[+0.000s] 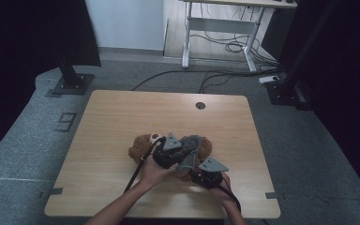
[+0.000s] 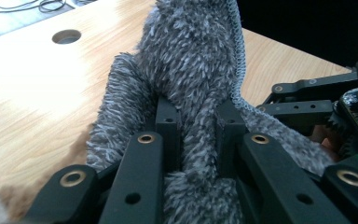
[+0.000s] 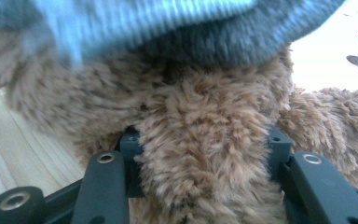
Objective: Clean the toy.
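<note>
Grey fleecy cloth (image 2: 191,70) pinched in our left gripper (image 2: 198,128), to drape; right gripper (image 3: 205,144) clamps brown plush bear (image 3: 205,140), steadying it.

A light wooden table (image 1: 122,122) with a round cable hole (image 1: 200,105) is standing on grey carpet (image 1: 23,140); a white-framed desk (image 1: 218,28) is sitting behind, cables (image 1: 225,47) trailing beneath

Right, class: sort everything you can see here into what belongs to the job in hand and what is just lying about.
In the job:
- brown teddy bear, gripped by the right tool
- grey fuzzy cloth, pinched by the left tool
- wooden table

Lying about:
- white desk frame
- floor cables
- black stand base
</note>
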### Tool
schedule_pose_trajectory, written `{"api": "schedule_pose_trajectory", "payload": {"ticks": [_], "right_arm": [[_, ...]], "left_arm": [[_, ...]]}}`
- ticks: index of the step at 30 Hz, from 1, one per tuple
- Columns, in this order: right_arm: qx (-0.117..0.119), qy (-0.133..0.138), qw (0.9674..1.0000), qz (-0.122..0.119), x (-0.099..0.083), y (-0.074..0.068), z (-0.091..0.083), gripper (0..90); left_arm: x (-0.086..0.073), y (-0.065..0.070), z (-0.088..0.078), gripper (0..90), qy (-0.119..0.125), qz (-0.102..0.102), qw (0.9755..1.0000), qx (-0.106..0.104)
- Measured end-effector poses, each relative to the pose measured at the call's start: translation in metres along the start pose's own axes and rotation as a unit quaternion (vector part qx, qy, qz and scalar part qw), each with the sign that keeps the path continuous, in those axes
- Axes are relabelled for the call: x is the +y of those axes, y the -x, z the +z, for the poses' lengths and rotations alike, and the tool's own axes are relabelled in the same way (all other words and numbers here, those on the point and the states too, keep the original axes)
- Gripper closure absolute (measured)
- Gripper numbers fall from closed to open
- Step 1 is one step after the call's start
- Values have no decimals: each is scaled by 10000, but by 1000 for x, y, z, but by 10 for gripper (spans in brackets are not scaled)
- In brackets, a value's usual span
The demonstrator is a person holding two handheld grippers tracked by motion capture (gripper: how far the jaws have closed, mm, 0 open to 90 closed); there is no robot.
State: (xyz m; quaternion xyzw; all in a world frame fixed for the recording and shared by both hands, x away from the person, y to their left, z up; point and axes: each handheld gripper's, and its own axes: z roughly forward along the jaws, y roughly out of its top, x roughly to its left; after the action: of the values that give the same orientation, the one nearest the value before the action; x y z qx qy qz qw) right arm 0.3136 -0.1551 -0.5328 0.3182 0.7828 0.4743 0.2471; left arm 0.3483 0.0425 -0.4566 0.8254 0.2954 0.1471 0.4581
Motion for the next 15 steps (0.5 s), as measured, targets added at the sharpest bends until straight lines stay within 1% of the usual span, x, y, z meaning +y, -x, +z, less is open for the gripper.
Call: {"api": "schedule_pose_trajectory", "payload": {"ticks": [2, 4, 6, 7, 9, 11, 12, 13, 14, 15], "right_arm": [[-11, -8, 10000, -44, 1, 0, 0, 502], [-2, -2, 10000, -13, 0, 0, 0, 503], [6, -3, 10000, -2, -1, 0, -1, 504], [10, 2, 10000, 3, -1, 0, -1, 506], [72, 15, 10000, -18, -2, -1, -2, 511], [59, 0, 9999, -131, -1, -5, -1, 514], [32, -7, 9998, -194, 0, -7, 0, 515], [21, -6, 9998, -210, 0, -7, 0, 515], [28, 3, 9998, -185, 0, -6, 0, 515], [44, -6, 9999, -135, -1, -6, 0, 515]], "left_arm": [[-4, -5, -5, 760, 35, -31, 9999, 101], [-10, -15, -13, 760, 73, -54, 9995, 311], [-17, -24, -20, 760, 78, -90, 9990, 434], [-23, -32, -25, 760, 109, -198, 9988, 445], [-34, -48, -37, 761, 162, -500, 9980, 346], [-42, -60, -48, 763, 327, -717, 9967, 197], [-44, -62, -54, 763, 413, -781, 9959, 200], [-44, -64, -60, 763, 506, -755, 9955, 282], [-43, -65, -66, 763, 590, -730, 9948, 394], [-43, -69, -71, 763, 632, -736, 9942, 454]]}}
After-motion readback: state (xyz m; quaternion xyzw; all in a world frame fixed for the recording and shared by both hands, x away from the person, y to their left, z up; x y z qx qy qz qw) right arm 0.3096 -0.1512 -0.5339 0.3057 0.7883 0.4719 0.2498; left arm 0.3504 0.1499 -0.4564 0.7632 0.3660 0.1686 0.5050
